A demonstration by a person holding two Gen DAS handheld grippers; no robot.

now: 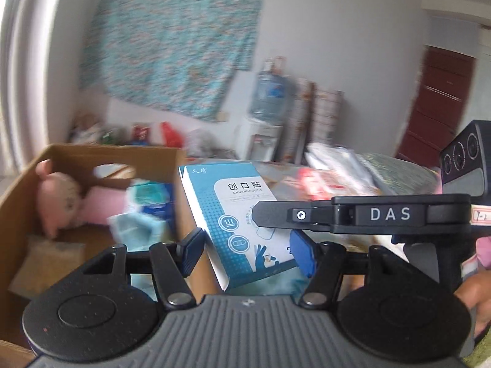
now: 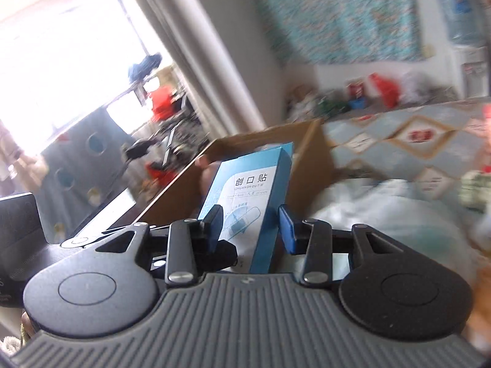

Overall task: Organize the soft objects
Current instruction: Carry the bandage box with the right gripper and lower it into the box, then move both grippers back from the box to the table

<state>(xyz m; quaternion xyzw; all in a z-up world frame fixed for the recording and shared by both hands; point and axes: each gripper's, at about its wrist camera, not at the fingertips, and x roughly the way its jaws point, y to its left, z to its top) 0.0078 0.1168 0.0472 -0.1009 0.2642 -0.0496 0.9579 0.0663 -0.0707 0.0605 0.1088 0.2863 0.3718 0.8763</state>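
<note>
The blue-and-white cardboard plaster box [image 1: 236,214] hangs beside the open brown cardboard carton [image 1: 92,156], clamped in the right hand-held gripper [image 2: 250,230]; the left hand-held gripper [image 1: 248,253] spreads open around it. Best release only once it is over the carton.

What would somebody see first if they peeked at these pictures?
First, the blue and white box of plasters, tilted between the fingers of the left gripper and also framed by the right gripper. Whether either one squeezes it cannot be told. Next, the pink plush toy lying in the cardboard box on the left, and the big teal cloth hanging on the wall behind.
</note>
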